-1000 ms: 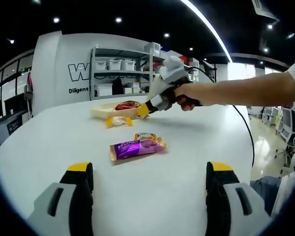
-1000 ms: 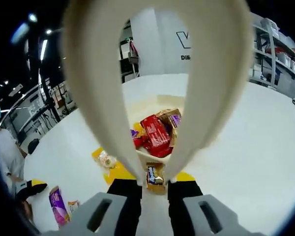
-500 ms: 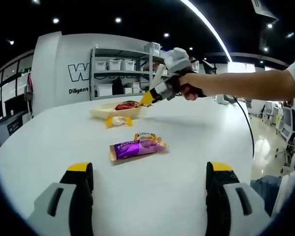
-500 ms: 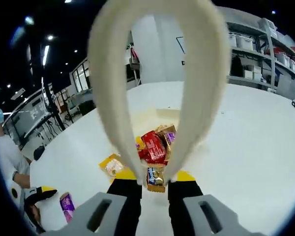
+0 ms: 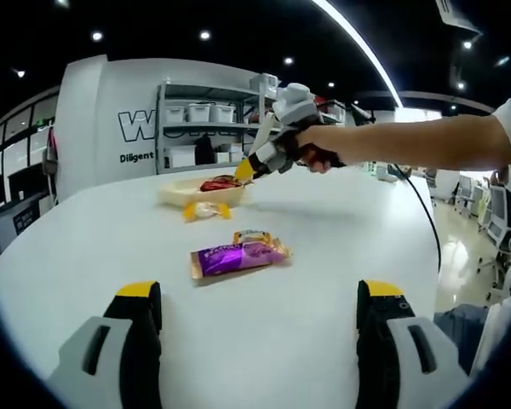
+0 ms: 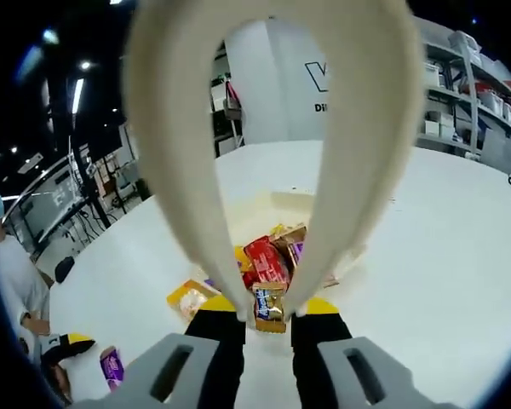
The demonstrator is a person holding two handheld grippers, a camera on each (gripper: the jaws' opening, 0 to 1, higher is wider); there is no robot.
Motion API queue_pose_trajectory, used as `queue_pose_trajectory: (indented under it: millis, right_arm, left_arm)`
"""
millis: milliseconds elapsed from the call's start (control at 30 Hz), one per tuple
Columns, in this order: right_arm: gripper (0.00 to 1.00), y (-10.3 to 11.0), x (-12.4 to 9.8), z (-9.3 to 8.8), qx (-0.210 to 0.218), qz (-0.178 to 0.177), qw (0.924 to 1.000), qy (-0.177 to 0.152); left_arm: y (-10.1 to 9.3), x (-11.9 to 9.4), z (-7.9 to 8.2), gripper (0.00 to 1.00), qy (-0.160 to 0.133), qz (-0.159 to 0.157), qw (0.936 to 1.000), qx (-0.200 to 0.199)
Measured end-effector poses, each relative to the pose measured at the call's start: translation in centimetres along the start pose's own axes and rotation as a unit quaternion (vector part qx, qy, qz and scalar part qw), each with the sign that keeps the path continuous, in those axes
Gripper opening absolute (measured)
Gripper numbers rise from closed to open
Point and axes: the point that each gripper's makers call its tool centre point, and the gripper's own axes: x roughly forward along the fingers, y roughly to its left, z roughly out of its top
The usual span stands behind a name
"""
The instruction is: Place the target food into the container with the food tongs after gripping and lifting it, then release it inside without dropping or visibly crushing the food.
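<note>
We see matt cream plastic tongs (image 6: 264,128), glossy foil snack wrappers (image 6: 268,260), and a smooth white table (image 5: 324,256).

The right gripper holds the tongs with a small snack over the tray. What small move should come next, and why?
Probably lower the food tongs a little toward the tray, then ease the right gripper open. The small snack is pinched between the tong tips and hangs over the tray's wrapped snacks, so a short descent should avoid a drop.

One purple packet (image 5: 238,256) and one yellow packet (image 5: 205,209) lying loose on one white counter (image 5: 324,256). One shallow tray (image 5: 180,192) holding several wrappers, number unclear. One small snack bar (image 6: 268,307) between one pair of tongs (image 6: 272,128).
</note>
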Motion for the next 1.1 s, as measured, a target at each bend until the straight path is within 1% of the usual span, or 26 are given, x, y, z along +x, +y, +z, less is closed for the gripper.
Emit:
queue_pose_trajectory:
  millis: [67, 100, 167, 367, 533, 833, 967, 1100]
  right_arm:
    - [0.14, 0.1, 0.2, -0.1, 0.0, 0.0, 1.0, 0.002]
    - [0.14, 0.0, 0.4, 0.2, -0.003, -0.001, 1.0, -0.002]
    - [0.14, -0.1, 0.9, 0.4, -0.001, 0.0, 1.0, 0.002]
    - [0.14, -0.2, 1.7, 0.8, -0.006, -0.003, 1.0, 0.001]
    - [0.14, -0.4, 2.3, 0.5, -0.004, -0.004, 1.0, 0.001]
    - [0.15, 0.0, 2.5, 0.5, -0.016, -0.005, 0.9999, -0.003]
    - [0.17, 0.0, 2.7, 0.6, -0.01, 0.0, 0.9999, -0.005]
    - [0.18, -0.2, 2.4, 0.8, -0.003, -0.001, 0.9999, -0.01]
  left_arm:
    - [0.0, 0.0, 0.0, 0.94, 0.0, 0.0, 1.0, 0.001]
    - [-0.1, 0.0, 0.0, 0.94, 0.001, 0.0, 1.0, 0.001]
    - [-0.1, 0.0, 0.0, 0.94, 0.001, -0.001, 1.0, 0.002]
    - [-0.1, 0.0, 0.0, 0.94, 0.0, -0.001, 1.0, 0.002]
    - [-0.1, 0.1, 0.0, 0.94, 0.0, -0.001, 1.0, 0.003]
    - [0.0, 0.2, 0.0, 0.94, -0.001, -0.003, 1.0, 0.005]
    - [-0.1, 0.1, -0.1, 0.94, 0.0, -0.003, 1.0, 0.004]
    - [-0.1, 0.2, -0.1, 0.94, 0.0, -0.004, 1.0, 0.004]
